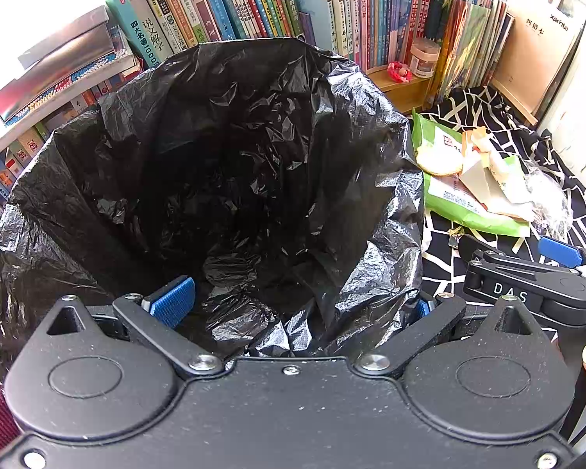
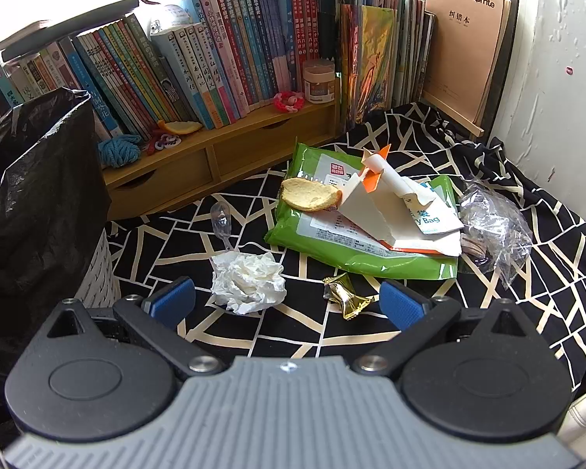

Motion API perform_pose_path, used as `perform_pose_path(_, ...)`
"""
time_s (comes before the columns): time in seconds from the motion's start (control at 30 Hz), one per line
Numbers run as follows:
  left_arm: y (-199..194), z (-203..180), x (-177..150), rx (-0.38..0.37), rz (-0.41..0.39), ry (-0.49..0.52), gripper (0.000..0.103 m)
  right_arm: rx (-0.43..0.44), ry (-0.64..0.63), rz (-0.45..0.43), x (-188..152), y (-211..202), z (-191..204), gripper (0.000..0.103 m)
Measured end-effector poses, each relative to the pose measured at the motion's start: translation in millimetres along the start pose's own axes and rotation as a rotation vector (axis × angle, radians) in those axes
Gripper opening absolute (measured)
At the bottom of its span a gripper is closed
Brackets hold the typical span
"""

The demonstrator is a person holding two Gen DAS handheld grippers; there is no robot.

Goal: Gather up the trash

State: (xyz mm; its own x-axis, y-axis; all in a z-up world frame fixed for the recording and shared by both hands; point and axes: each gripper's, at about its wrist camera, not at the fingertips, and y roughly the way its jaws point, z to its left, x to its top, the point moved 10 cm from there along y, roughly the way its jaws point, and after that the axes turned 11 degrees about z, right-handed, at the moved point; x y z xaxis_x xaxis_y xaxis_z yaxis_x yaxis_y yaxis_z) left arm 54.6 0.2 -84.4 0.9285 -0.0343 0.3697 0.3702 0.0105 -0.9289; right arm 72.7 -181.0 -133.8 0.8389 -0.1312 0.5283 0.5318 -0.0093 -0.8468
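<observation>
In the left wrist view a black trash bag [image 1: 230, 164] gapes wide below my left gripper [image 1: 297, 305]. That gripper is open, its blue pads [image 1: 172, 301] astride the bag's near rim, and the right pad is partly hidden by plastic. My right gripper [image 2: 287, 303] is open above the patterned cloth. A crumpled white tissue [image 2: 250, 277] and a gold wrapper [image 2: 345, 293] lie just ahead of its fingers. Farther off are a green package [image 2: 367, 226], a bread slice [image 2: 310, 195], torn white-and-orange paper [image 2: 386, 191], clear plastic wrap [image 2: 496, 226] and a clear spoon [image 2: 222, 219].
The black bag [image 2: 39, 195] lines a white bin [image 2: 97, 269] at the left. A wooden shelf [image 2: 222, 152] with books, a jar [image 2: 318, 80] and blue yarn [image 2: 119, 150] runs along the back. A white wall [image 2: 558, 117] closes the right side. The right gripper's body [image 1: 527, 289] is beside the bag.
</observation>
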Motion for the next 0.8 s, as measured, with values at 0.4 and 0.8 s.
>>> perform_pose_path(0.4, 2.7, 0.6, -1.2, 0.0, 0.002, 0.0, 0.103, 0.001, 0.0, 0.0, 0.0, 0.4, -0.1, 0.103)
perform_pose_path(0.8, 2.8, 0.5, -1.0, 0.0, 0.003, 0.0, 0.103, 0.001, 0.001, 0.001, -0.1, 1.4, 0.2, 0.103)
